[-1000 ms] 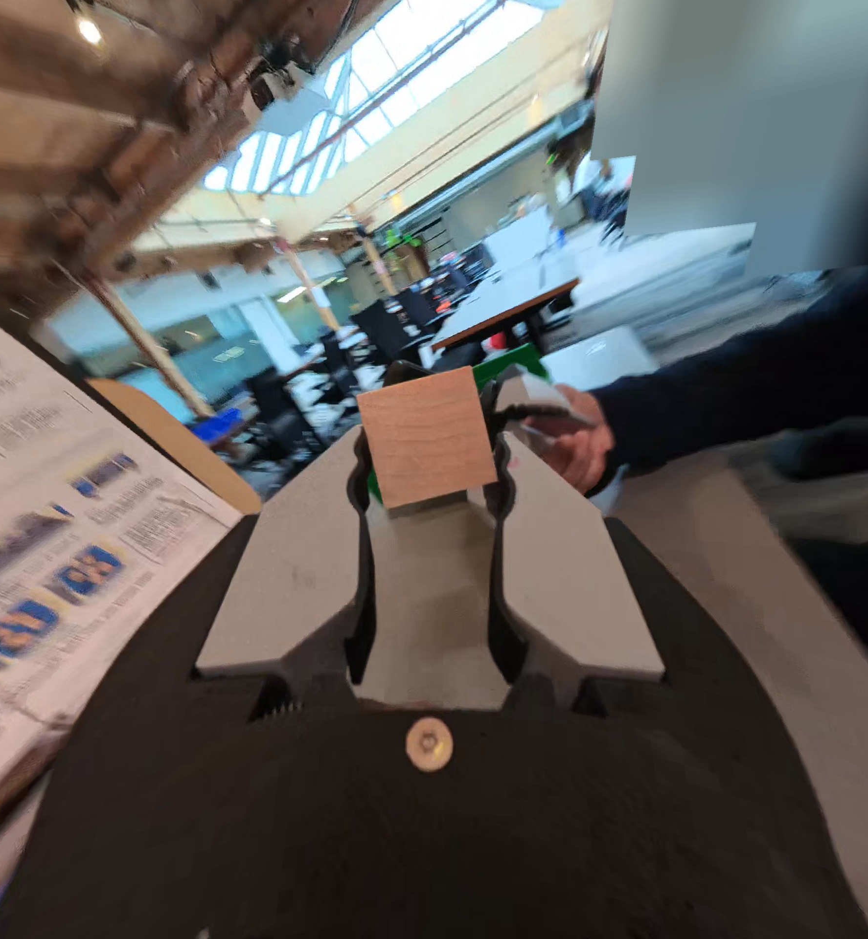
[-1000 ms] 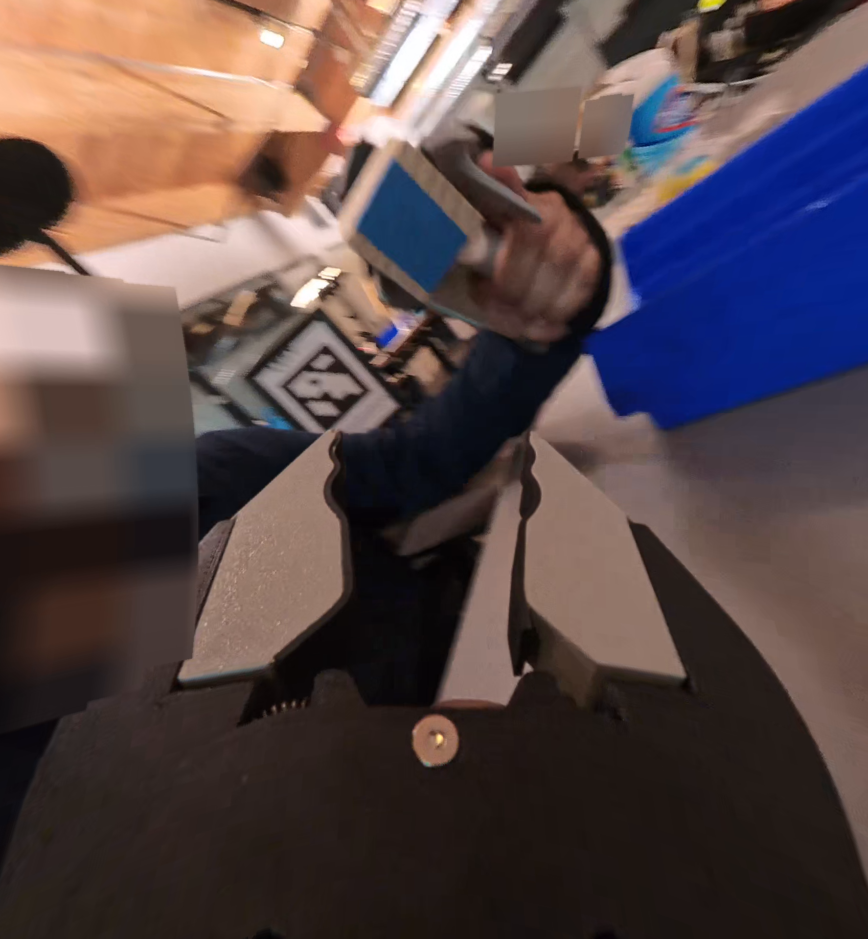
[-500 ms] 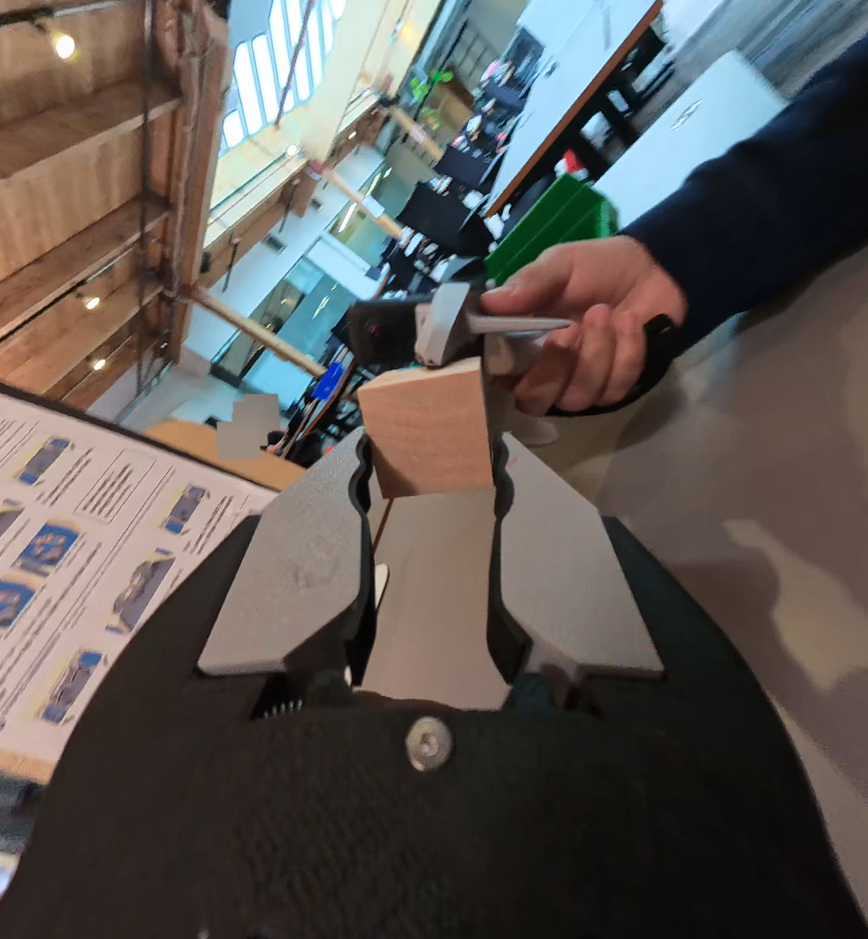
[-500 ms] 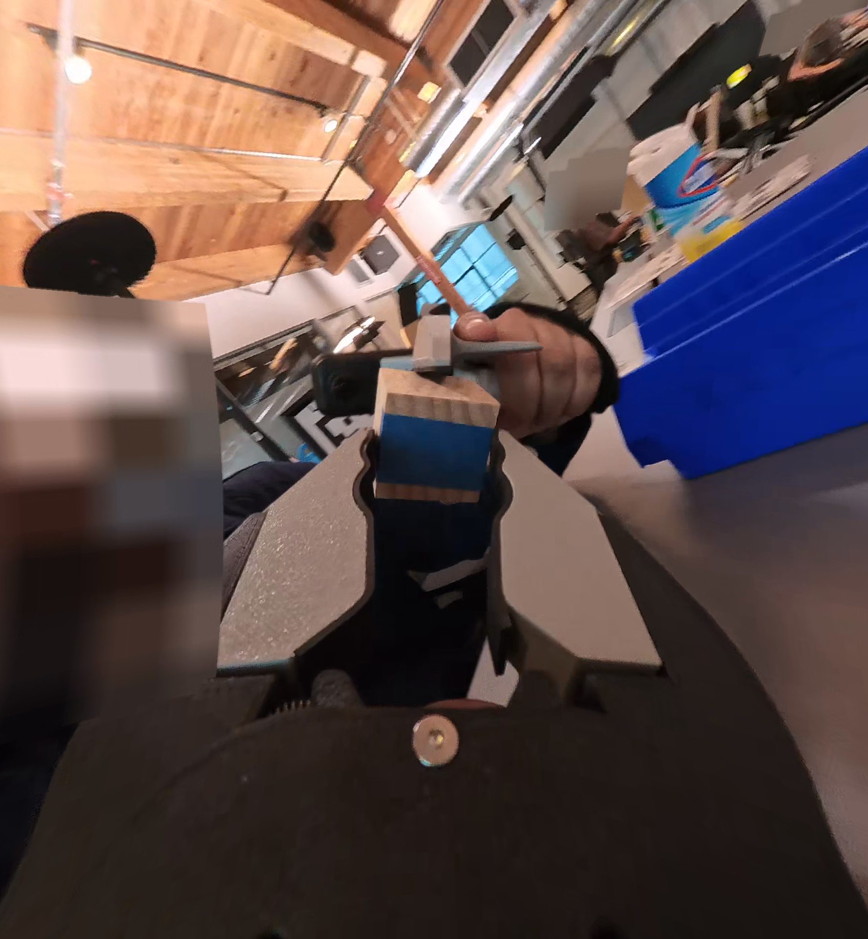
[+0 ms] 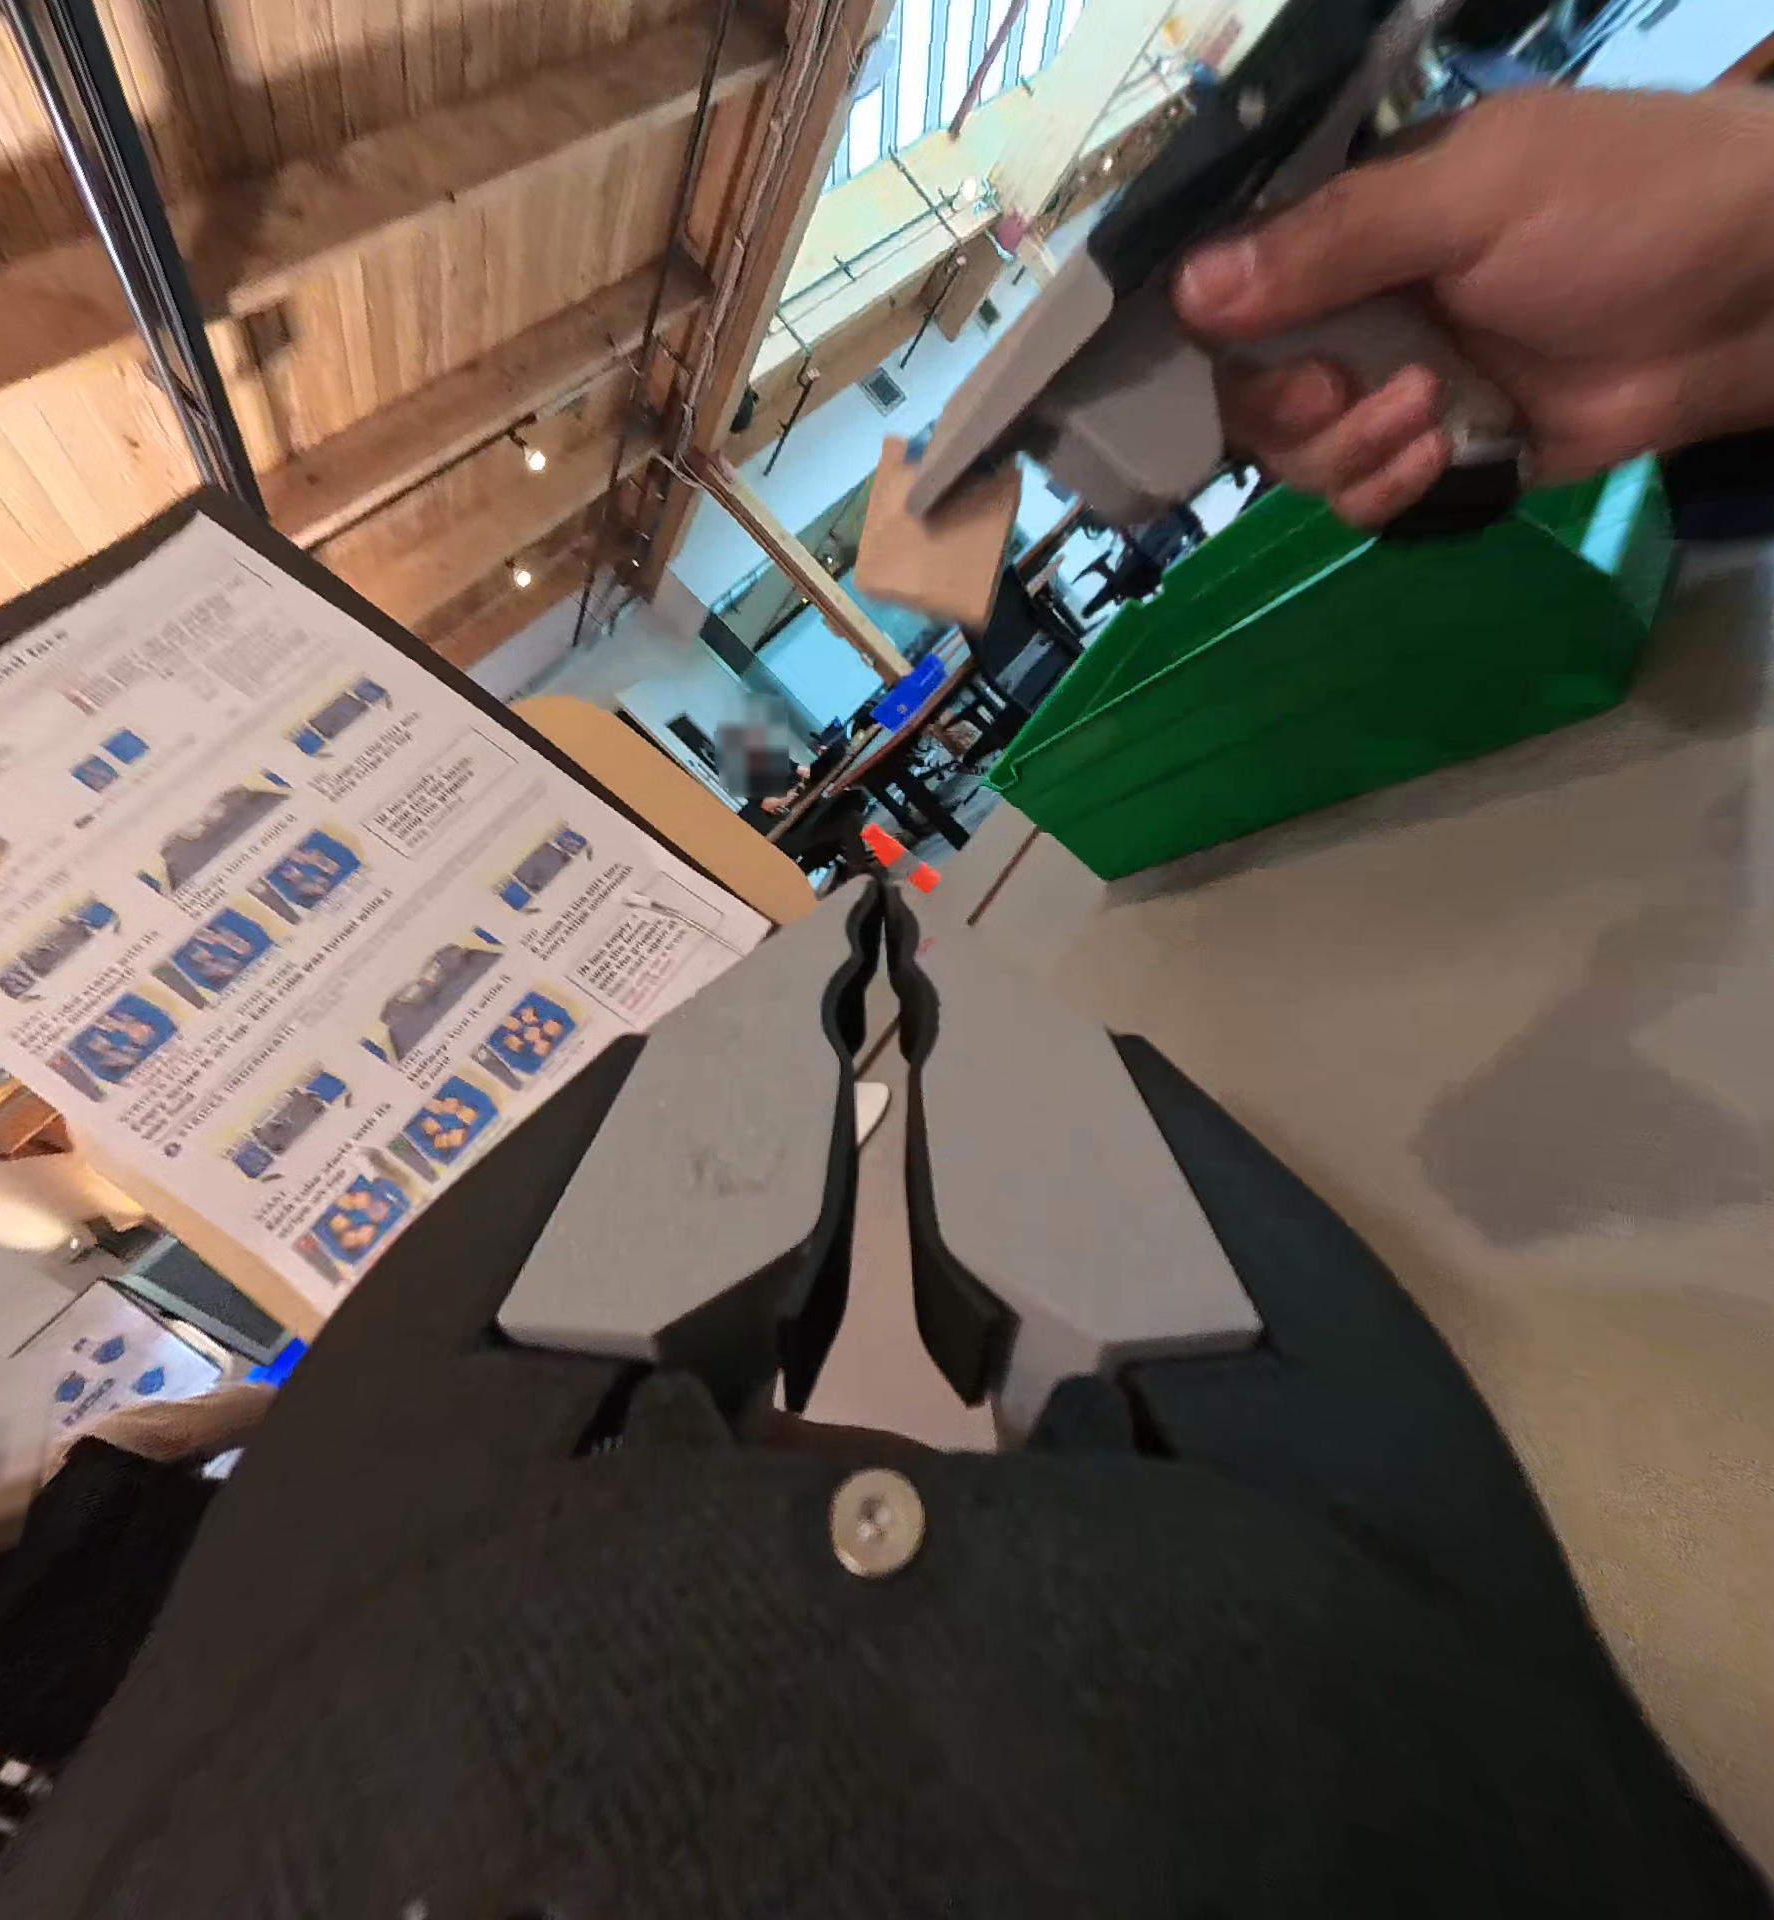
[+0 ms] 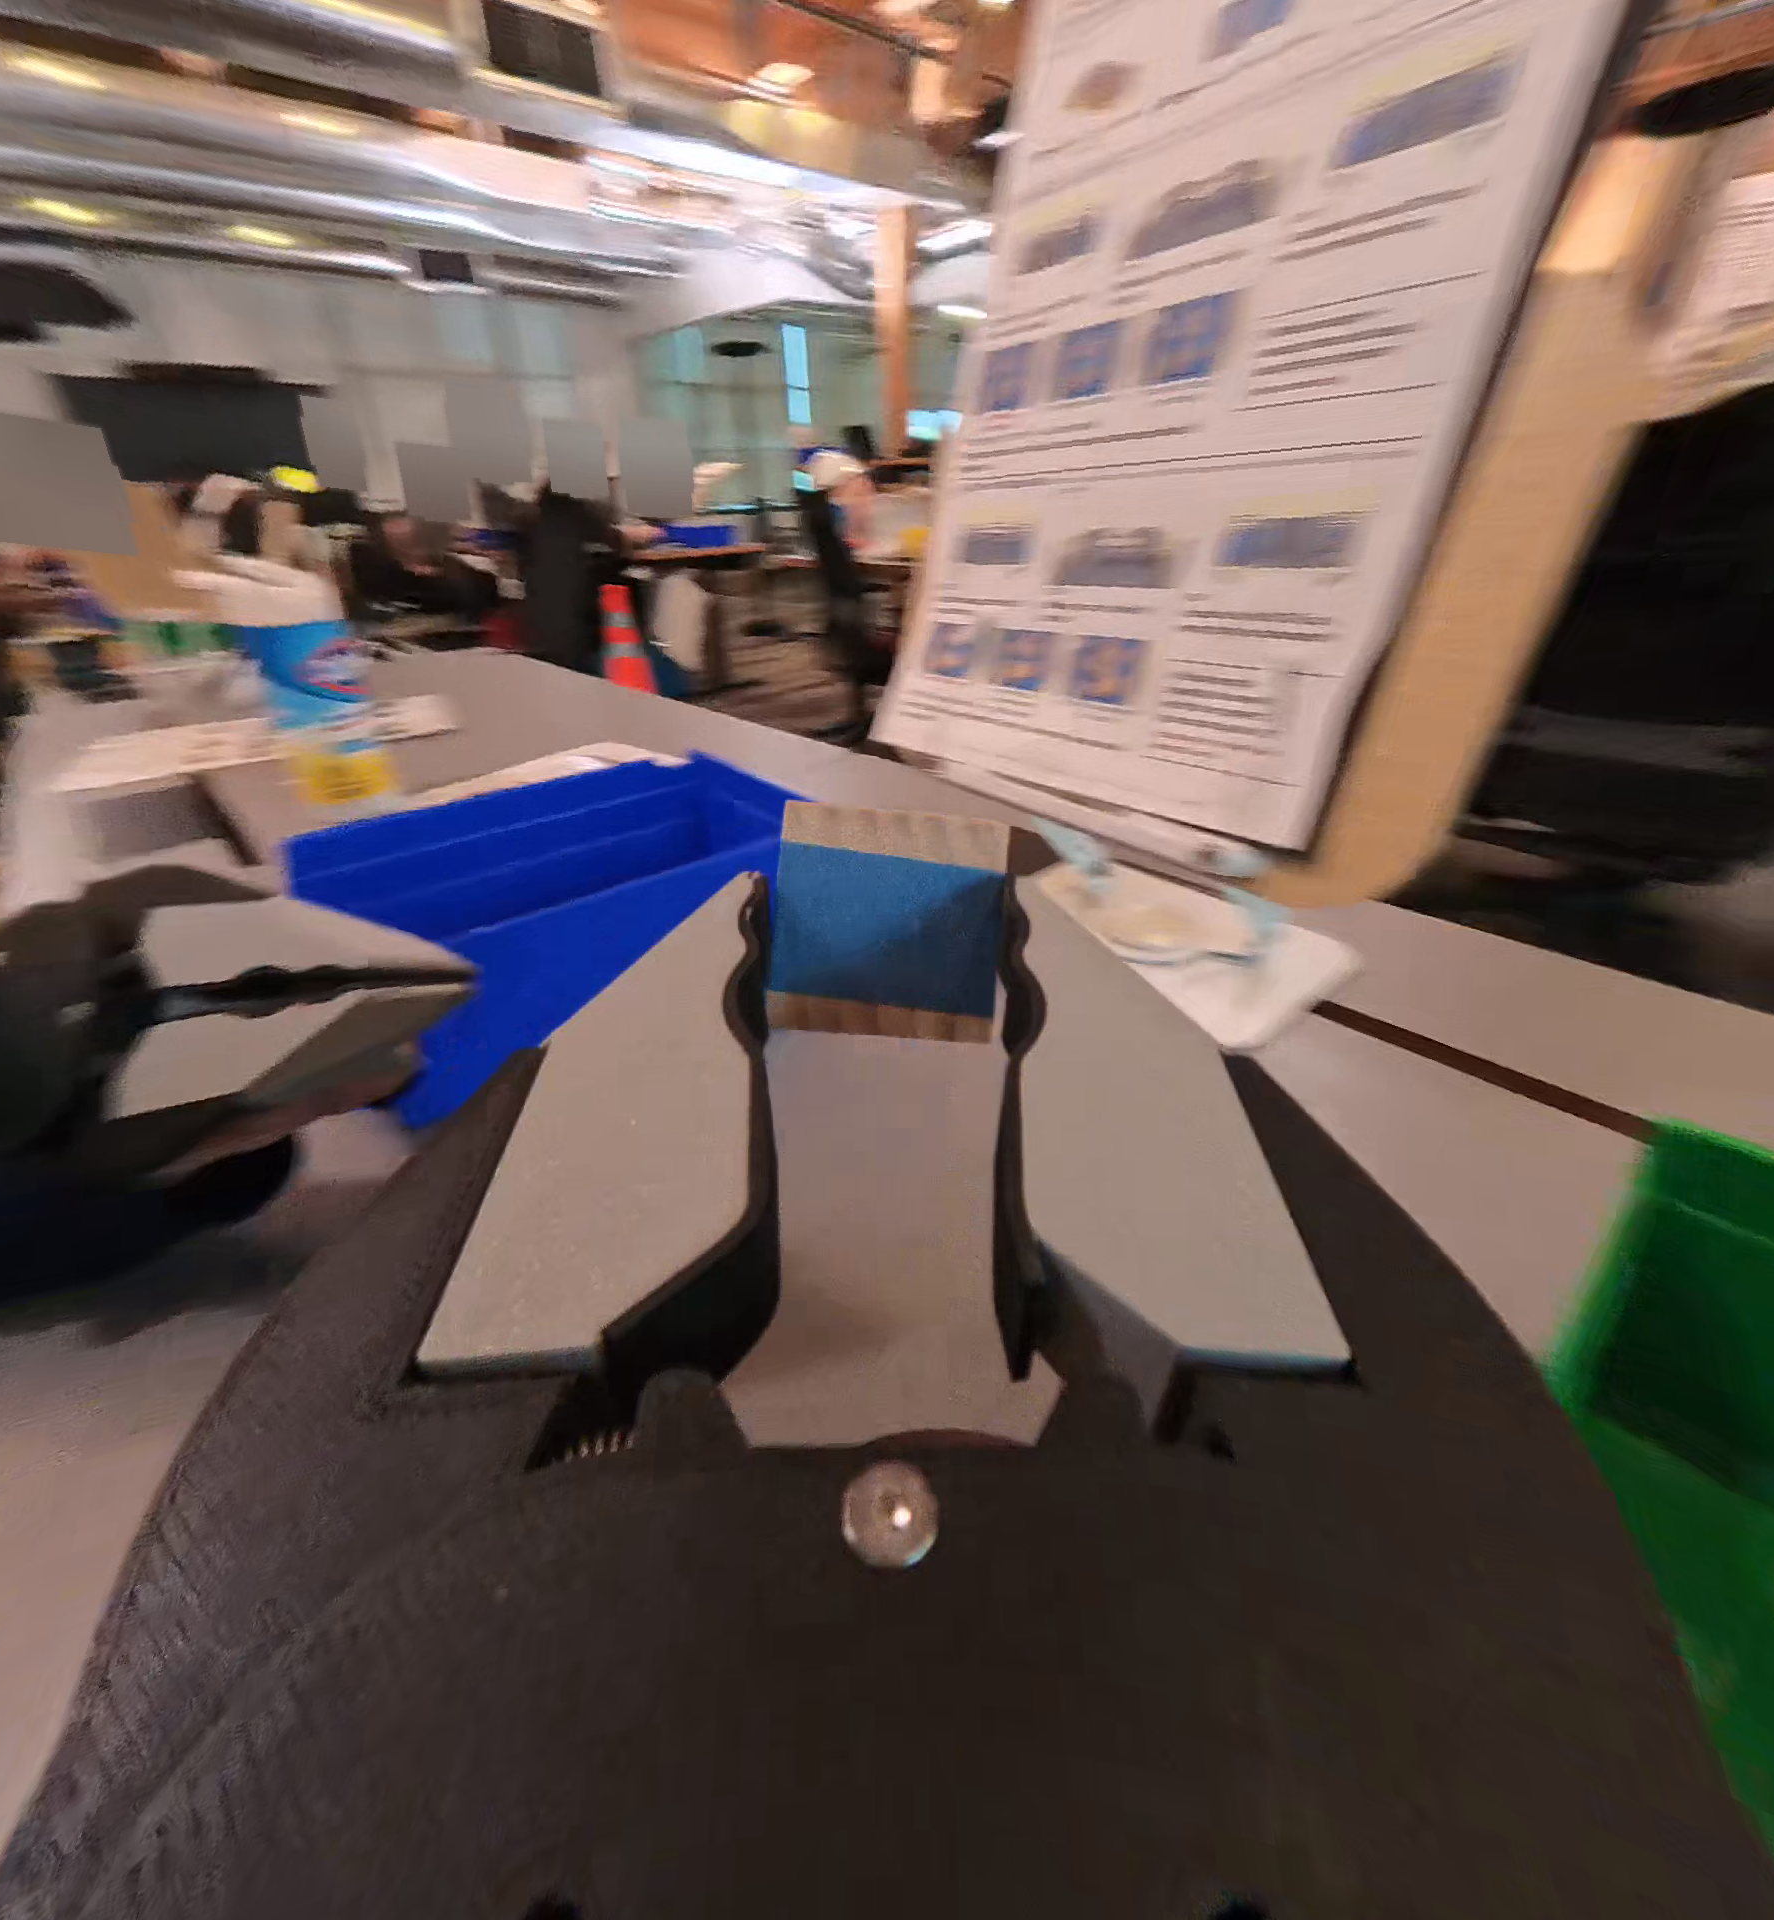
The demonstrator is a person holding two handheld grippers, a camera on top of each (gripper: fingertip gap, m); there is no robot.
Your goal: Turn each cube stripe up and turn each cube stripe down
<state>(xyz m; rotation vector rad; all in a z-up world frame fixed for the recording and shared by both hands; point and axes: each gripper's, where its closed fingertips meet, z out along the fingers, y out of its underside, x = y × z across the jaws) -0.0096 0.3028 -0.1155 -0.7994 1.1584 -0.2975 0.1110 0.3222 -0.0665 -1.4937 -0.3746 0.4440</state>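
Note:
My right gripper (image 6: 883, 906) is shut on a wooden cube (image 6: 883, 930) and holds it above the grey table (image 6: 1434, 1029). The cube's blue stripe faces the camera, with bare wood at its top and bottom edges. In the left wrist view the same cube (image 5: 940, 561) shows its plain wood side, at the upper middle, held by the right gripper's fingers (image 5: 1028, 384) with a hand behind them. My left gripper (image 5: 881, 904) is shut and empty, low over the table. It also shows at the left of the right wrist view (image 6: 462, 982), apart from the cube.
A blue bin (image 6: 550, 873) stands at the back left of the table and a green bin (image 6: 1745, 1299) at the right, also seen in the left wrist view (image 5: 1330, 707). A tilted instruction board (image 6: 1226, 416) stands behind. A wipes canister (image 6: 317, 675) and a white tray (image 6: 1257, 966) are near.
The cube passed from my left gripper to my right one. The left gripper let go, shut empty and dropped away. The right gripper swung with the cube, stripe toward the camera.

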